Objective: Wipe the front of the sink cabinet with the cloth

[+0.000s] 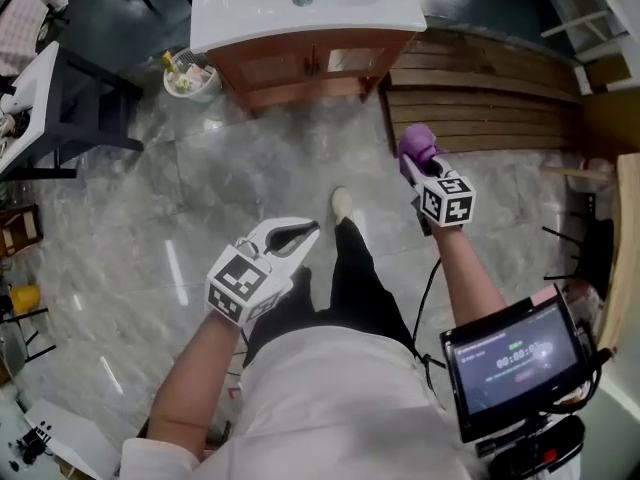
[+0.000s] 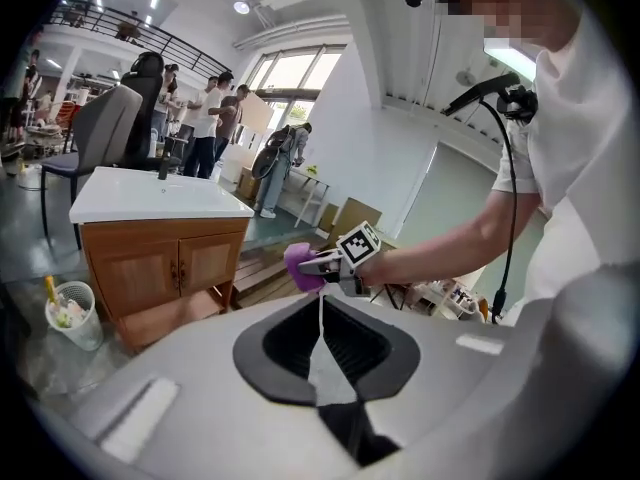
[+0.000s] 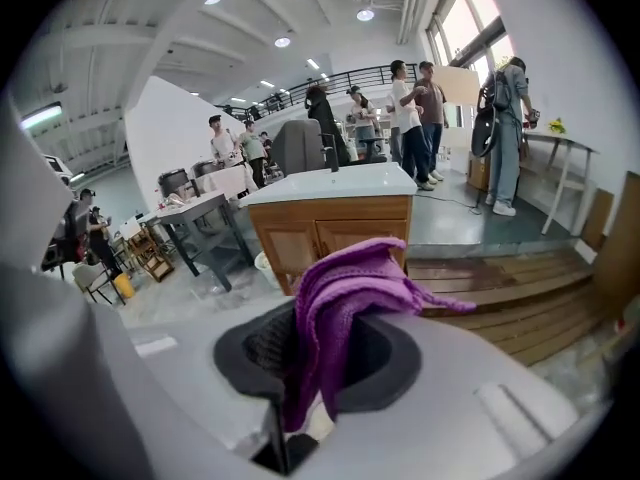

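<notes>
One cloth (image 3: 350,293) clamped in right gripper (image 1: 426,171) jaws, cabinet (image 3: 330,230) apart

Holding the left arm (image 1: 195,368) and right arm (image 1: 470,278) out in front and pointing down, with the left claw (image 1: 300,234) pressed together on nothing and the right claw (image 1: 420,163) farther ahead, pinching a purple cloth (image 3: 350,298) that flops over its tips.

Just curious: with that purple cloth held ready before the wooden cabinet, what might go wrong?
The cloth sits bunched in the right gripper, one end hanging loose; rubbing the cabinet might tug it out. The small white bin stands close beside the cabinet, so a wide sweep could tip it.
</notes>
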Available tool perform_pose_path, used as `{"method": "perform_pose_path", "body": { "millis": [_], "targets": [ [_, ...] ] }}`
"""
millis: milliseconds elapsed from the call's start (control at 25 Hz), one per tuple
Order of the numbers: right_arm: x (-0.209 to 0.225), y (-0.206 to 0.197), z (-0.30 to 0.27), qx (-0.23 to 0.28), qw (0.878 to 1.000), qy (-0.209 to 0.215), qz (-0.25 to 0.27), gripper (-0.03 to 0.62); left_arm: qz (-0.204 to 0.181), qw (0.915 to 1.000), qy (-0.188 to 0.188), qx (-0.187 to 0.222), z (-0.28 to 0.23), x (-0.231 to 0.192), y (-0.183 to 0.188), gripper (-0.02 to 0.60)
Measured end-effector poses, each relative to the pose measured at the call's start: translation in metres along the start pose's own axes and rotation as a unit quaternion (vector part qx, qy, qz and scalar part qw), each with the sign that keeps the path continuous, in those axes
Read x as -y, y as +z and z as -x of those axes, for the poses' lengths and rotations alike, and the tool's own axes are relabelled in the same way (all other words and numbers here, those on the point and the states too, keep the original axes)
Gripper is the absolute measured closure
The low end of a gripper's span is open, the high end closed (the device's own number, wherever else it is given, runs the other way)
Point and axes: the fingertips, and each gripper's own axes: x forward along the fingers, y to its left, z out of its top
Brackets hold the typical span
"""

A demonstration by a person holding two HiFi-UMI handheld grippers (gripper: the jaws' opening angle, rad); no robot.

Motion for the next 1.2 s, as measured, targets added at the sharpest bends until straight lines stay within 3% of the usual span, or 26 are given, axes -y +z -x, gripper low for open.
{"method": "perform_pose_path", "body": {
  "millis": [120, 360, 680, 880, 1080, 1200],
  "targets": [
    [0.042, 0.019, -0.048, -0.014, 1.0, -0.011, -0.003, 0.507, 0.0, 1.0, -0.001, 0.006, -0.027, -0.026, 0.015, 0.565],
    [0.124, 0.062, -0.145, -0.05, 0.998, -0.017, 0.025, 0.507, 0.039, 0.9985, 0.025, 0.028, -0.083, -0.076, 0.045, 0.565],
    [0.203, 0.084, -0.255, -0.094, 0.994, -0.048, 0.016, 0.507, 0.041, 0.9986, 0.031, 0.011, -0.148, -0.131, 0.057, 0.565],
    [0.213, 0.092, -0.293, -0.109, 0.992, -0.054, 0.024, 0.507, 0.014, 0.9997, 0.017, -0.009, -0.171, -0.148, 0.054, 0.565],
    [0.202, 0.095, -0.311, -0.117, 0.991, -0.049, 0.045, 0.507, 0.012, 0.9995, -0.017, -0.026, -0.181, -0.159, 0.049, 0.565],
    [0.188, 0.096, -0.319, -0.124, 0.99, -0.035, 0.062, 0.507, 0.026, 0.9971, -0.039, -0.059, -0.185, -0.167, 0.038, 0.566]
  ]
}}
